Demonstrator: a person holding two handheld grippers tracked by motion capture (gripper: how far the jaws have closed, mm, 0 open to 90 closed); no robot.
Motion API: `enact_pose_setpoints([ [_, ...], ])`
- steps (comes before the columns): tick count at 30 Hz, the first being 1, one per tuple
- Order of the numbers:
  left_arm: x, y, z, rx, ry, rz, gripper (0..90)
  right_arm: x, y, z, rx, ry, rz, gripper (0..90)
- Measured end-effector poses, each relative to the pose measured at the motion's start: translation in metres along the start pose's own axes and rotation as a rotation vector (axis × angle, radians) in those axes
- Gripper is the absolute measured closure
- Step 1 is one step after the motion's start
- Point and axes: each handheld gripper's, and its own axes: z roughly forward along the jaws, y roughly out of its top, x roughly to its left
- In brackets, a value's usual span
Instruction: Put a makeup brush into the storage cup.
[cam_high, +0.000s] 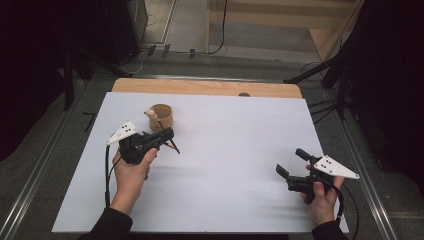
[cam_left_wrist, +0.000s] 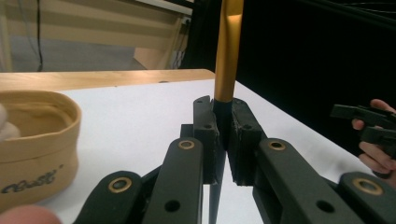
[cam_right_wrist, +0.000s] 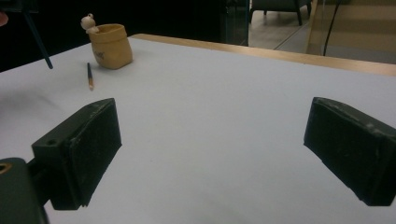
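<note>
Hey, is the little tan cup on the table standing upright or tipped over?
Upright. The tan cup stands on its base on the white table, mouth facing up; the right gripper view shows it straight too, with a small figurine at its rim.

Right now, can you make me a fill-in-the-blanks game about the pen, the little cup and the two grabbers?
1. The left gripper is shut on a thin pen with a ____ coloured shaft.
2. The jaws of the right gripper stand wide ____ with nothing between them.
3. The tan cup has a small ____ figure on its rim.
4. A second pen lies flat on the ____ table cover near the cup.

Missing words: gold; open; bear; white
</note>
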Motion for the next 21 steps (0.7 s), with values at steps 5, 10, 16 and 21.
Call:
enact_pose_setpoints([
  [5, 0.003, 0.003, -0.001, -0.003, 0.017, 0.005, 84.2, -0.002, -0.004, -0.003, 0.007, -0.014, -0.008, 7.5],
  [10, 0.007, 0.009, -0.003, -0.014, 0.027, 0.005, 84.2, -0.003, -0.007, -0.004, 0.006, -0.041, -0.025, 15.0],
  [16, 0.012, 0.018, -0.003, -0.011, 0.049, 0.019, 84.2, -0.004, -0.010, -0.004, 0.010, -0.054, -0.026, 13.8],
  [21, 0.019, 0.023, -0.002, -0.021, 0.057, 0.001, 84.2, -0.005, -0.009, -0.004, 0.017, -0.046, -0.022, 13.6],
])
